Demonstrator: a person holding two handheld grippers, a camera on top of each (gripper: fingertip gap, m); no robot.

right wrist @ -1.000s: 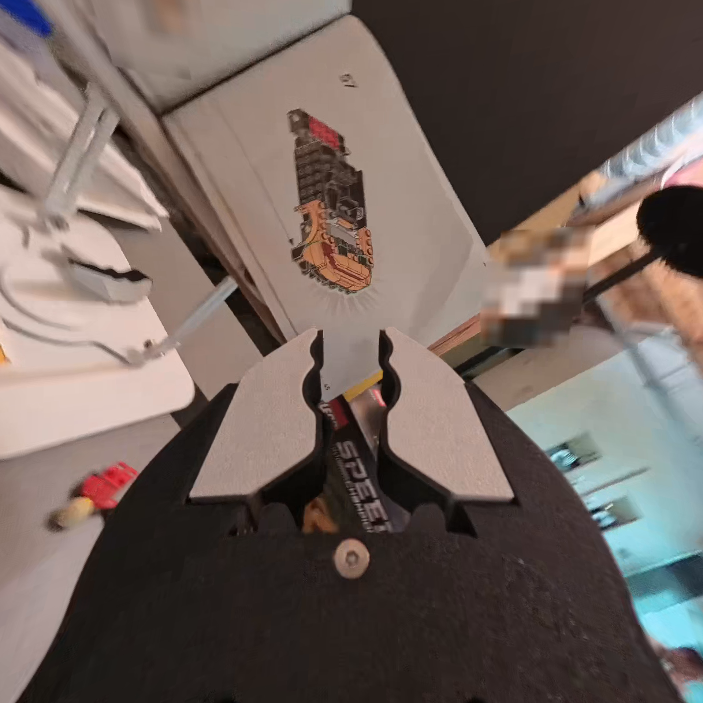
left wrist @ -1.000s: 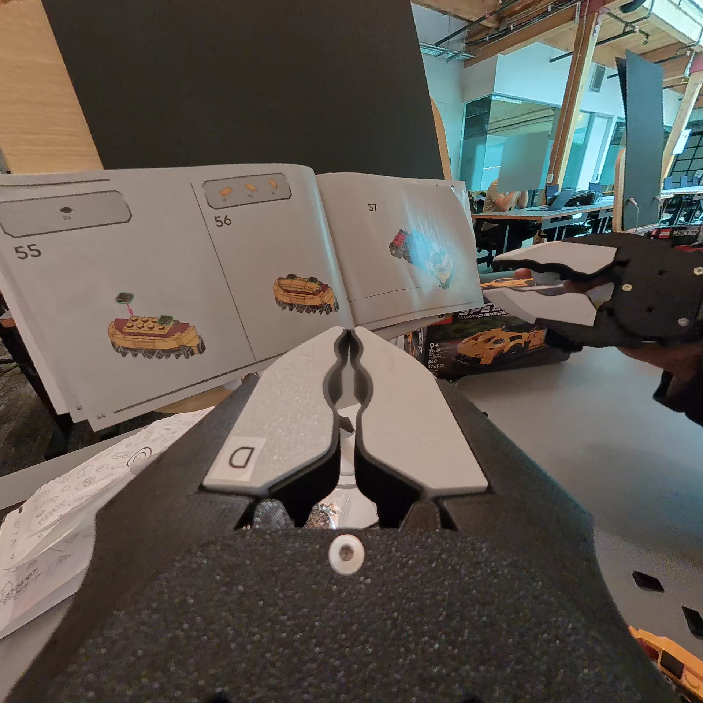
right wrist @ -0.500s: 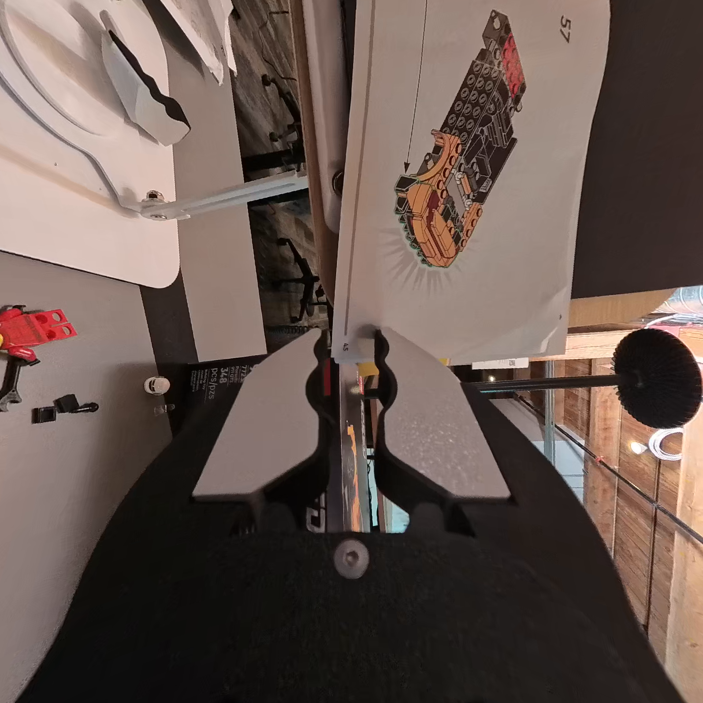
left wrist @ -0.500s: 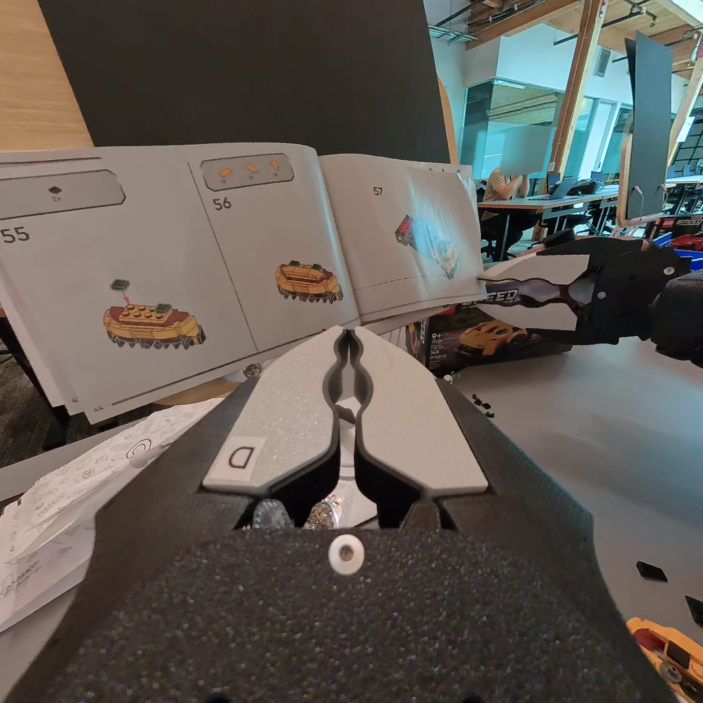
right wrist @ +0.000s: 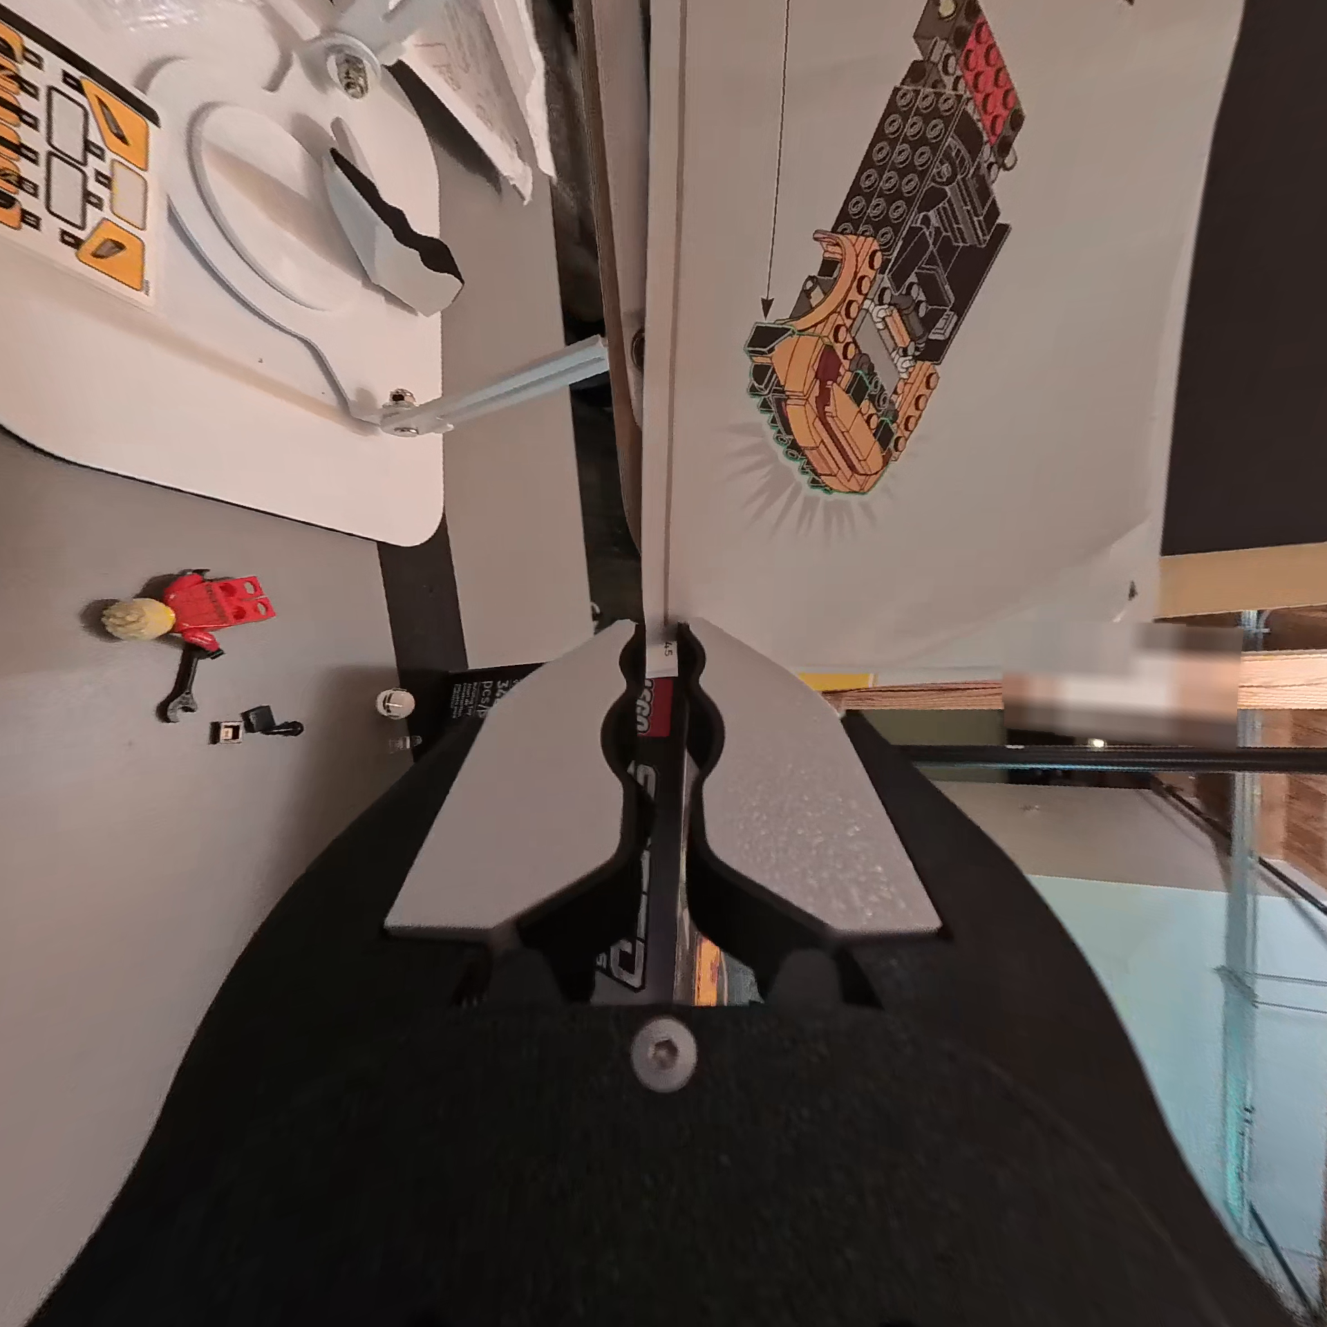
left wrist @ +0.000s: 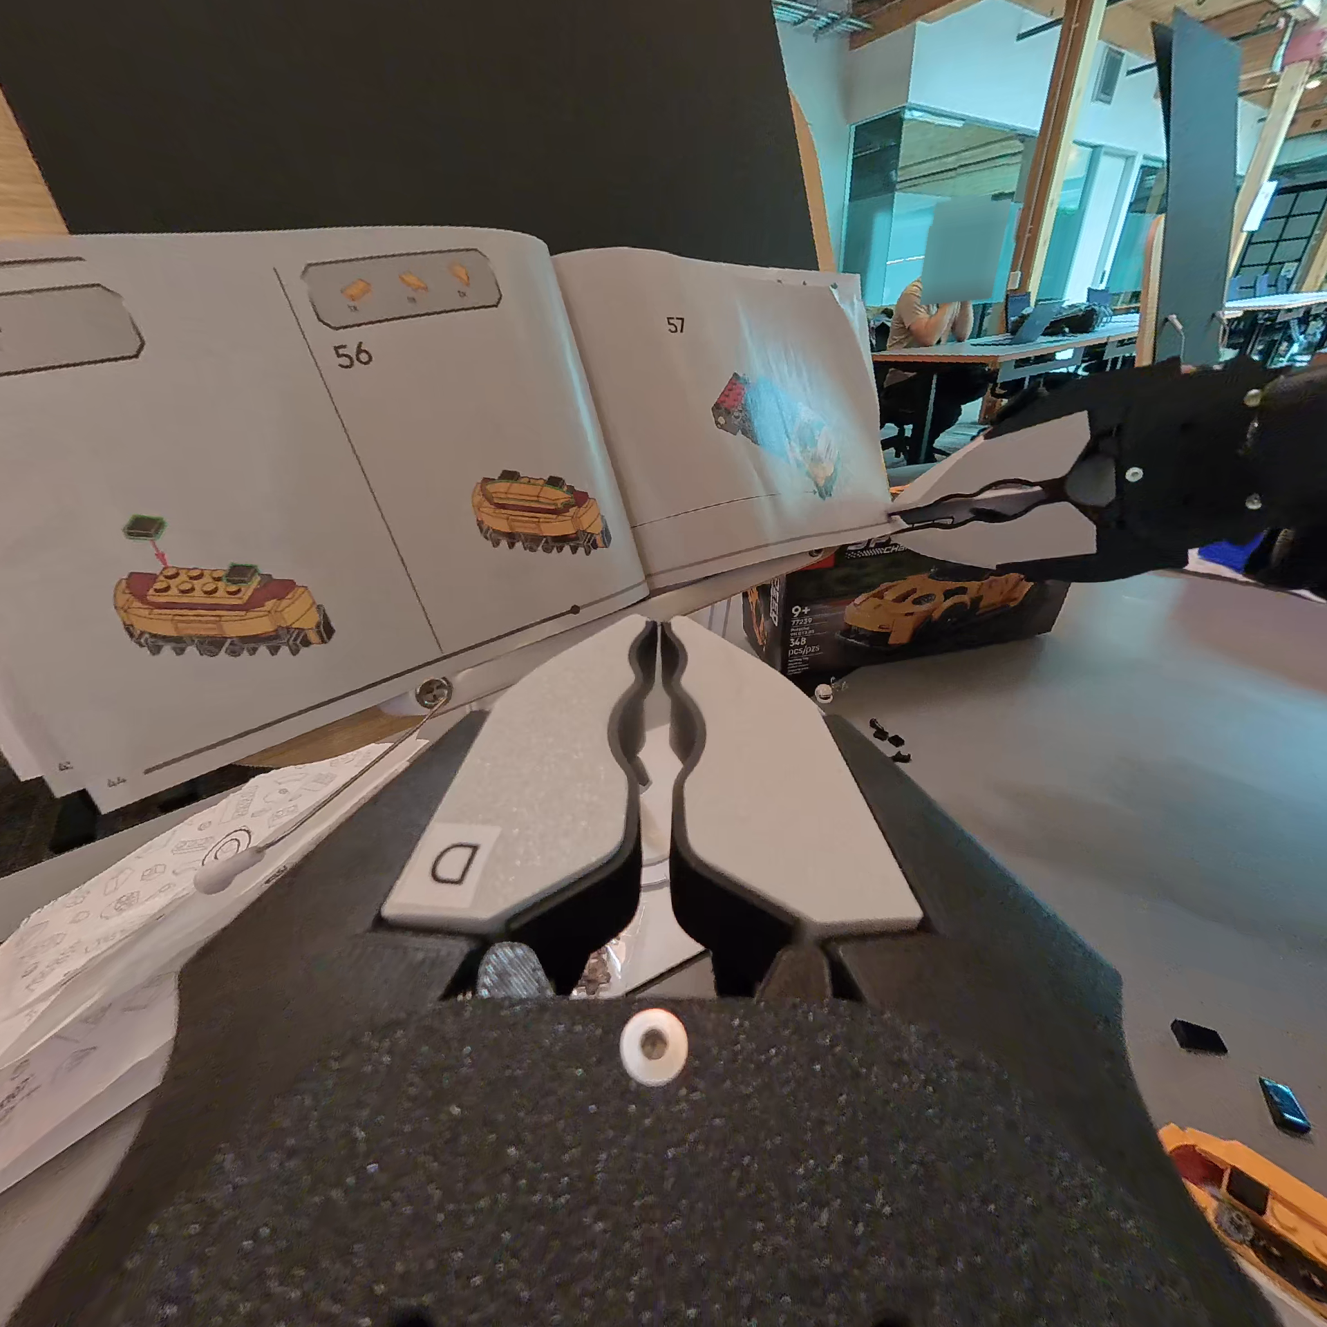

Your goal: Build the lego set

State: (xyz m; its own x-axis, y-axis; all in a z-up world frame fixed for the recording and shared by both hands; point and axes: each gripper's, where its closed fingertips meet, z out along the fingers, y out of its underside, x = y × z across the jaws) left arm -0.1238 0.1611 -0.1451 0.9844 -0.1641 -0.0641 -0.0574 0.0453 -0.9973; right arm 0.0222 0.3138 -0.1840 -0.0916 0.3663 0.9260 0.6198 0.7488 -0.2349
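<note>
The open instruction booklet (left wrist: pixel 431 445) stands on a white holder at the back of the grey table. My right gripper (right wrist: pixel 664 632), turned on its side, is shut on the lower outer corner of the right-hand page (right wrist: pixel 933 503); it shows at the right of the left wrist view (left wrist: pixel 897 513). My left gripper (left wrist: pixel 659 628) is shut and empty, low over the table just below the booklet's fold. A partly built orange car (left wrist: pixel 1249 1206) lies at the bottom right.
The black set box (left wrist: pixel 912 610) stands under the held page. A red minifigure (right wrist: pixel 194 610) and small black parts (right wrist: pixel 251 725) lie near the holder's white base (right wrist: pixel 215 402), which bears a sticker sheet (right wrist: pixel 72 158). White printed paper (left wrist: pixel 86 933) lies left. The tips of one gripper are about 20 cm away from the tips of the other.
My right gripper rolled onto its side, reached the corner of the right-hand page and closed on it. My left gripper stayed shut and shifted only slightly.
</note>
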